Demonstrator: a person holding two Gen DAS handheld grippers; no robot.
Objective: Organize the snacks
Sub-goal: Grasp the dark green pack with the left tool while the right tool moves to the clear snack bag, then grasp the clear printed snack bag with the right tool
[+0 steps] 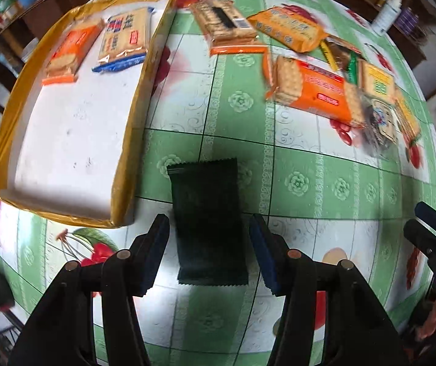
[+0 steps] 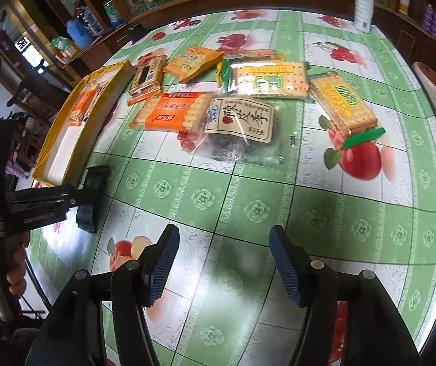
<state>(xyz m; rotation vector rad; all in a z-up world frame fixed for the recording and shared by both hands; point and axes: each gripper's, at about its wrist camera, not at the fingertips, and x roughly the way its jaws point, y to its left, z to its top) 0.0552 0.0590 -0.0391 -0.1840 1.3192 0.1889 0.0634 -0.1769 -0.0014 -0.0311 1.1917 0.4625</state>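
My left gripper (image 1: pixel 208 222) is shut on a dark green snack packet (image 1: pixel 207 213) and carries it just above the tablecloth, right of the yellow-rimmed white tray (image 1: pixel 129 140). The tray holds an orange cracker pack (image 1: pixel 65 55) and a beige-and-blue pack (image 1: pixel 125 39). In the right wrist view the same packet (image 2: pixel 94 189) hangs beside the tray (image 2: pixel 62 128). My right gripper (image 2: pixel 224 238) is open and empty over bare cloth. Beyond it lie loose snacks: an orange cracker pack (image 2: pixel 172 113), a clear plum bag (image 2: pixel 239 122) and two yellow-green cracker packs (image 2: pixel 267 80).
A white spray bottle (image 2: pixel 364 3) stands at the table's far edge. Wooden shelves and a counter ring the round table. A hand (image 2: pixel 13 274) grips the left tool's handle at the lower left. The table rim curves close on the right.
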